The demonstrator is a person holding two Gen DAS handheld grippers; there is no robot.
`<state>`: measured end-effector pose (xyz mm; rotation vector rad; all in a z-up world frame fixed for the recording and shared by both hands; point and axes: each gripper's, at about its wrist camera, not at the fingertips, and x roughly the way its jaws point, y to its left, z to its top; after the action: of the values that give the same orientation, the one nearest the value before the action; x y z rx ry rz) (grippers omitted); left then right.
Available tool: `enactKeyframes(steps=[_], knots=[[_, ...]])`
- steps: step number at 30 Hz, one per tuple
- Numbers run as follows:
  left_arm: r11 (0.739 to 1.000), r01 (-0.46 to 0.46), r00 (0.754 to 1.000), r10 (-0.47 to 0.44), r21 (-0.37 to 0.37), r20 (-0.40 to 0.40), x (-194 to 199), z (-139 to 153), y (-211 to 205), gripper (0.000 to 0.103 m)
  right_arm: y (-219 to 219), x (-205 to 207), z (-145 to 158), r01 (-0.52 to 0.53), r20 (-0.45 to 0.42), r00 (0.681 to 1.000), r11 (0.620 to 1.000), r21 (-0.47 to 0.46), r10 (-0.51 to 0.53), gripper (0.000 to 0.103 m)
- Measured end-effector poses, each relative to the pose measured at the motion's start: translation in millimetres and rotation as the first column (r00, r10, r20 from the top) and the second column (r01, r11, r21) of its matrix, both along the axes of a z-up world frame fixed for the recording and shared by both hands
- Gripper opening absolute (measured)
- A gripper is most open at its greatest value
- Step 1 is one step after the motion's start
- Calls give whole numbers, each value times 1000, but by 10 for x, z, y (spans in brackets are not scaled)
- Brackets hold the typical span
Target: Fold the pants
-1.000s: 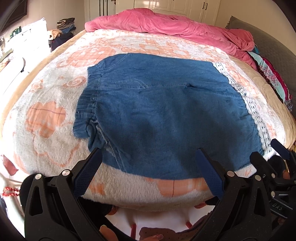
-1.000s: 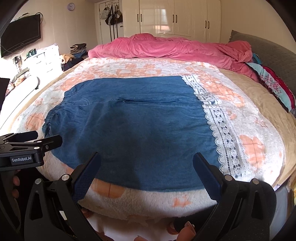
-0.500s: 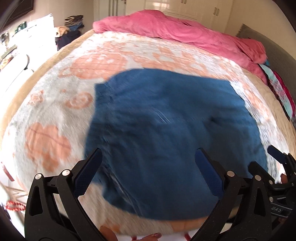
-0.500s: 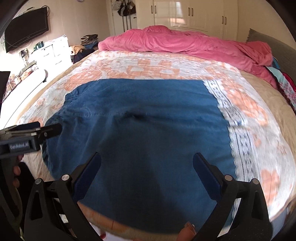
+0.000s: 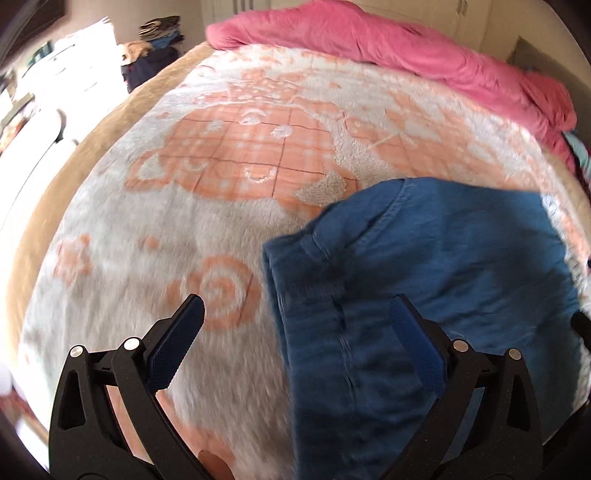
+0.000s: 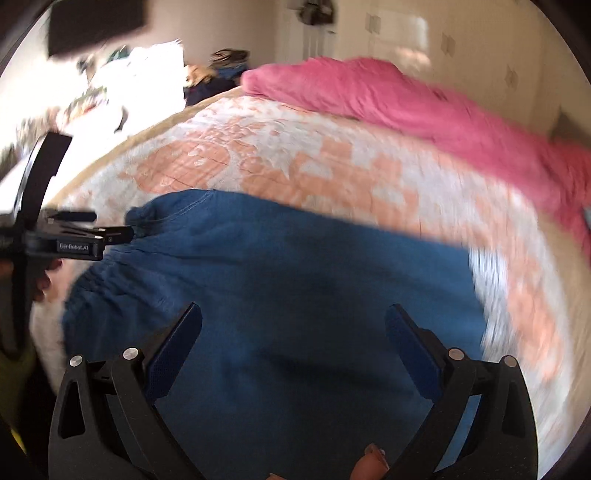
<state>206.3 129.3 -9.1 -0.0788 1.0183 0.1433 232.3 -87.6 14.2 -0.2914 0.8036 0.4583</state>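
Blue denim pants [image 5: 436, 280] lie flat on the fluffy white and orange blanket [image 5: 184, 229]. In the left wrist view my left gripper [image 5: 297, 314] hovers open over the pants' left edge, one finger above the blanket and one above the denim. The right wrist view shows the pants [image 6: 295, 288] filling the middle, with a white lace strip [image 6: 484, 295] at their right end. My right gripper [image 6: 293, 321] is open above the denim, holding nothing. The left gripper [image 6: 85, 236] also shows at the left of that view, beside the gathered waistband.
A crumpled pink duvet [image 5: 388, 44] lies across the far end of the bed. Piled clothes [image 6: 225, 62] and white furniture [image 6: 140, 74] stand left of the bed, with wardrobe doors [image 6: 406, 33] behind. Both views are motion-blurred.
Both grippers have moved forward over the bed and swung left. The left one now sits over the pants' left edge instead of their middle. Both stay open.
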Motion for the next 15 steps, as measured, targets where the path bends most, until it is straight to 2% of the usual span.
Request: enactKeyframes(steps=[5, 7, 9, 11, 12, 13, 15], knots=[[1000, -1, 1000, 0, 5, 14, 261, -64, 160, 94, 202, 432, -95, -69, -67, 995, 997, -21, 68, 99], [1000, 4, 1000, -3, -17, 26, 352, -79, 224, 91, 263, 584, -128, -80, -66, 995, 996, -41, 77, 99], [999, 23, 998, -21, -44, 51, 387, -92, 260, 70, 311, 694, -158, -92, -62, 994, 994, -65, 88, 99], [994, 65, 997, -61, -88, 46, 444, -146, 261, 62, 358, 823, -190, -116, -71, 991, 990, -79, 110, 99], [991, 92, 995, -88, -97, 38, 467, -190, 242, 54, 376, 883, -203, -125, -79, 990, 989, -78, 119, 99], [990, 102, 995, -99, -92, 31, 478, -215, 210, 53, 400, 944, -217, -135, -90, 988, 987, -82, 127, 99], [989, 129, 992, -127, -75, 28, 507, -256, 150, 39, 467, 1087, -243, -143, -105, 986, 985, -95, 133, 99]])
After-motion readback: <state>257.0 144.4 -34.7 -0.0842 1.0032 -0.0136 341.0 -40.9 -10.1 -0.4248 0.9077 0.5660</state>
